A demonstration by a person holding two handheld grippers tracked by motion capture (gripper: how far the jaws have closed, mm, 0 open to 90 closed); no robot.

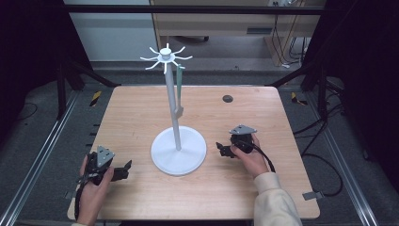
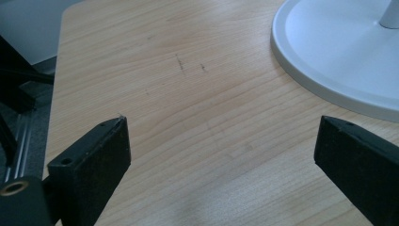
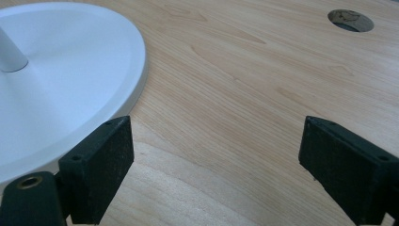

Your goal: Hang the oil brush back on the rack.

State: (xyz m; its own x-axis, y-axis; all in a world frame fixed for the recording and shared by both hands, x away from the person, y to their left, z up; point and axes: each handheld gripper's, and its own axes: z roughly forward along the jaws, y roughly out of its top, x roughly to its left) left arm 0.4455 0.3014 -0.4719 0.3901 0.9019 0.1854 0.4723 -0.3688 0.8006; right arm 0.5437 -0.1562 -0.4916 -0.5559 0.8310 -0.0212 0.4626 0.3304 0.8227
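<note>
At centre of the wood surface [image 1: 141,117] a white stand [image 1: 178,150] w/ round base is seen, a green strap [image 1: 179,89] hung from its top hooks. Left tool [image 1: 126,168] is held at 8 o'clock of the base, right tool [image 1: 222,149] at 3 o'clock; both jaws are spread wide, nothing gripped, surface beneath.

Table [image 1: 141,117]: I'm seeing light wood grain lying bare across most of its top.
Cable hole [image 1: 227,98]: sitting dark and round near the far edge of the table.
Floor [image 1: 47,141]: grey carpet is showing on both sides.
Floor rails [image 1: 33,169]: running alongside the table.
Cabinet [image 1: 211,21]: I'm seeing it standing beyond the table, wood-coloured.
</note>
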